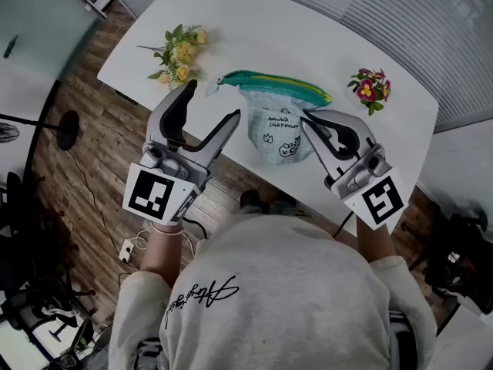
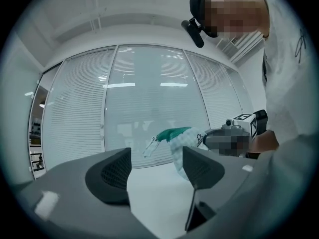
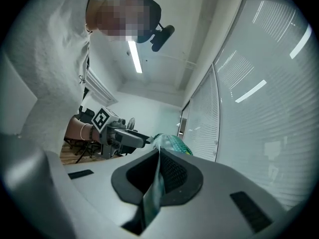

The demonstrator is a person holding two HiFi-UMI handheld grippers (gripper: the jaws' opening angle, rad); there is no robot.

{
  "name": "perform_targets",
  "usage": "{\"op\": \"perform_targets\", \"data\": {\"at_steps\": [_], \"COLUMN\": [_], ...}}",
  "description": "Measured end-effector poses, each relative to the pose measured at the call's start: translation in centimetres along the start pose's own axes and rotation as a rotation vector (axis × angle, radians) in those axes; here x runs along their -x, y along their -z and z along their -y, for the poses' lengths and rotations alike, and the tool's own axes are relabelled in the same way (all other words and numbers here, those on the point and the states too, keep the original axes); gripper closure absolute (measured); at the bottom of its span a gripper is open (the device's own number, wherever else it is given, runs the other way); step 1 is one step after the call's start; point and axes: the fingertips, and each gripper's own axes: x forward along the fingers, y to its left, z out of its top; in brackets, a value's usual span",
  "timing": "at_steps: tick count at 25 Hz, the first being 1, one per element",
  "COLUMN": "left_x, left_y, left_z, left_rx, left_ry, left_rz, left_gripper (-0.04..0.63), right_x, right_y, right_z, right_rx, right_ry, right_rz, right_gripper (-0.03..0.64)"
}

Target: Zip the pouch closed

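A pale checked pouch [image 1: 281,133] with a green zipper band [image 1: 269,83] hangs above the white table [image 1: 308,29]. My right gripper [image 1: 310,119] is shut on the band's right end; in the right gripper view the fabric edge is pinched between its pads [image 3: 158,158], with the pouch [image 3: 172,143] beyond. My left gripper [image 1: 212,102] stands open at the band's left end, where the zipper pull [image 1: 209,88] sticks out. In the left gripper view the pull [image 2: 149,146] and pouch [image 2: 182,141] lie ahead of the open jaws [image 2: 155,166], untouched.
Yellow flowers [image 1: 181,52] lie on the table's left part and a pink flower sprig [image 1: 370,87] on its right. The table's near edge runs under the grippers, above a wooden floor [image 1: 85,153]. A power strip [image 1: 127,247] lies on the floor.
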Motion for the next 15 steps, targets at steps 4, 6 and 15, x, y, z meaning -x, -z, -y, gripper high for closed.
{"op": "perform_targets", "data": {"at_steps": [4,6,15], "left_x": [-0.04,-0.04,0.23], "left_y": [0.09,0.24,0.18], "left_z": [0.22,0.41,0.17], "left_rx": [-0.015,-0.019,-0.027], "left_ry": [0.014,0.012,-0.004], "left_rz": [-0.009,-0.015,-0.025], "left_gripper": [0.359,0.384,0.528], "right_x": [0.03,0.21,0.49], "right_y": [0.18,0.19,-0.25], "right_z": [-0.72,-0.88,-0.84], "right_rx": [0.008,0.008,0.013], "right_ry": [-0.016,-0.015,0.001], "right_rz": [0.007,0.011,0.027], "right_gripper": [0.611,0.611,0.611]}}
